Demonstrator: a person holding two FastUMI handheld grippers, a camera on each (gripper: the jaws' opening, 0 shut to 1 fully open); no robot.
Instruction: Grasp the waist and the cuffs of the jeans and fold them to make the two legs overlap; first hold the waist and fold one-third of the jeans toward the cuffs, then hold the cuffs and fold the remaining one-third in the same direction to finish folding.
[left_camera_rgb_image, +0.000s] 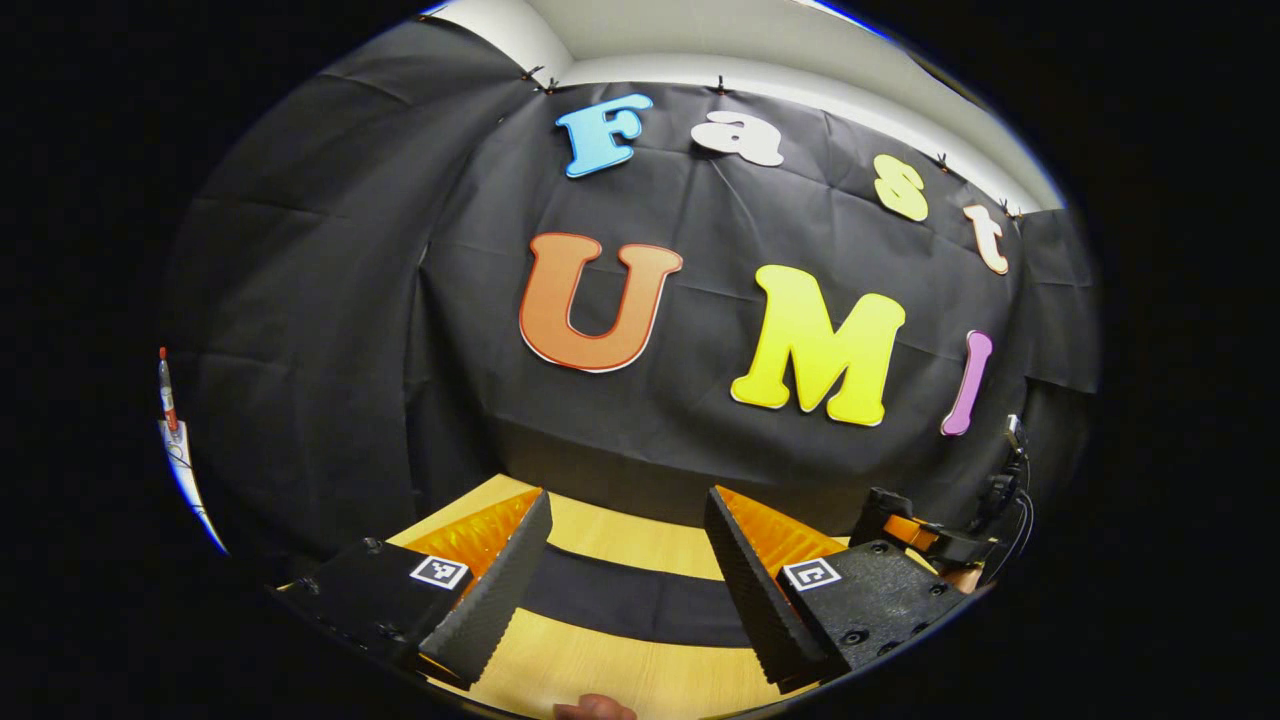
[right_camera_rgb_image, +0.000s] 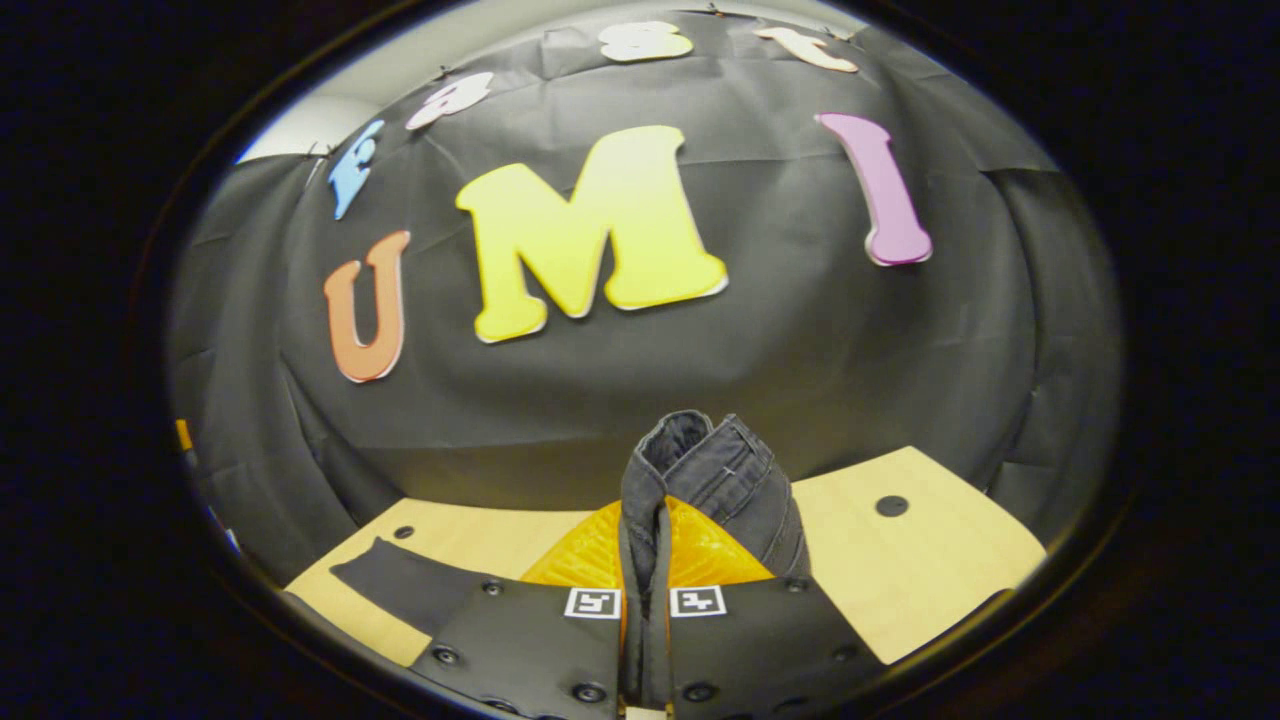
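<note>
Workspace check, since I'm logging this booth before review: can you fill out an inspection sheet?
Surface: pale wooden table, a dark round spot on it.
Job's things: jeans, a bunched fold pinched up off the table; a dark strip of them lies flat.
Clutter: nothing seen.
Grippers: right gripper shut on the jeans; left gripper open above the strip.
Cables: black leads at the table's edge.
Surroundings: black cloth wall.
</note>
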